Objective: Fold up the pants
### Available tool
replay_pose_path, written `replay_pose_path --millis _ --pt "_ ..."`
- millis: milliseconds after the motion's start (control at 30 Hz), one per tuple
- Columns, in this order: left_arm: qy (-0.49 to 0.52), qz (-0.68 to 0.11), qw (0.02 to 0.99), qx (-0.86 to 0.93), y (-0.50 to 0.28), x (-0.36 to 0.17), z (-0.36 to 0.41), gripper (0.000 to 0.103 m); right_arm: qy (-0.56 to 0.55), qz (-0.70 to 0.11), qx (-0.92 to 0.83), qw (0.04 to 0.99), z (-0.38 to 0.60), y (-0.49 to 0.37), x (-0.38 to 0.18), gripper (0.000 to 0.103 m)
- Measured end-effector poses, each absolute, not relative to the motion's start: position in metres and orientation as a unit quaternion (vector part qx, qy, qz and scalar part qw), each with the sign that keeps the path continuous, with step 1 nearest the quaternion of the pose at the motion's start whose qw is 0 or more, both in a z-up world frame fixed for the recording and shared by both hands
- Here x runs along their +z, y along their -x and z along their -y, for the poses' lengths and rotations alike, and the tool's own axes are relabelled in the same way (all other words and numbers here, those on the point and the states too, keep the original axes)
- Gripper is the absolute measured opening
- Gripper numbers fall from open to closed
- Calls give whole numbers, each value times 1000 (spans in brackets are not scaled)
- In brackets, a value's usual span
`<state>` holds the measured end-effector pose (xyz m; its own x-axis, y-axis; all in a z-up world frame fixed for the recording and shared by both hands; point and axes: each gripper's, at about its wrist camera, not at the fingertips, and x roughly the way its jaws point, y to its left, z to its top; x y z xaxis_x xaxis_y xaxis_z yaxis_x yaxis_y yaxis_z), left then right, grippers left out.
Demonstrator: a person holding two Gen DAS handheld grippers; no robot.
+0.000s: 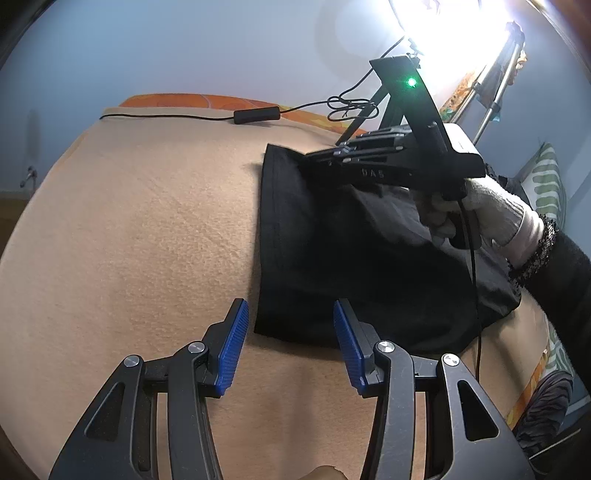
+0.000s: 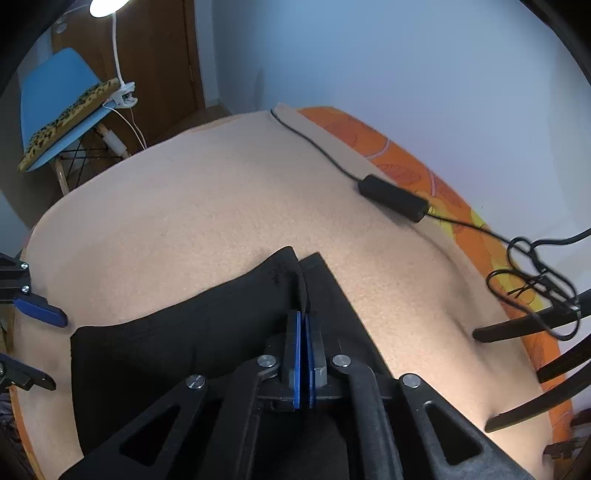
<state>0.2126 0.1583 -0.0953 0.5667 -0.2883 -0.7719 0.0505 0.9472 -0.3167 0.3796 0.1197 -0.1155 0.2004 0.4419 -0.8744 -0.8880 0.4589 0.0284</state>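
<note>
I see a tan blanket (image 2: 207, 206) spread over the work surface, and I place everything else from it. Along its far edge runs an orange patterned cover (image 2: 413, 166), with a pale blue-white wall (image 2: 369, 55) rising behind. On the blanket near that edge lies a black cable with an inline box (image 2: 391, 197). Beyond the blanket's left corner stands a blue chair (image 2: 55, 96) carrying a leopard-print cushion (image 2: 70, 118), with a white clamp lamp (image 2: 123, 94) clipped there and a brown wooden door (image 2: 162, 55) behind. Past the blanket's right end, a bright light (image 1: 450, 33) glares beside a tripod stand (image 1: 498, 92).
</note>
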Motion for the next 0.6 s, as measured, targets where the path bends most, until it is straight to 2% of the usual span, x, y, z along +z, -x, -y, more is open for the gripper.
replay_pose_path --millis 167,200,233,300,400,467,533,600 --pt "130 -457 874 -96 -214 -97 -158 47 255 -457 445 727 -117 -397 -118 2" --pt "131 -458 874 -96 -215 -97 -158 47 256 -467 451 716 -119 -398 -121 18" --pt "131 -458 874 -94 -215 -97 -159 47 261 -470 450 713 -120 -399 -123 46" --pt "133 -458 875 -90 -216 -98 -161 47 282 -450 432 729 -121 -399 -123 61" --pt "148 -461 871 -88 -220 -102 -166 47 262 -466 434 725 -120 -408 -127 60" --pt "154 -463 868 -89 -223 -105 -167 47 228 -485 445 718 -116 -413 -129 49" --pt "157 -464 867 -92 -225 -106 -168 47 213 -485 456 715 -114 -410 -128 17" --pt "155 -461 868 -97 -226 -106 -166 47 216 -482 465 711 -113 -403 -125 4"
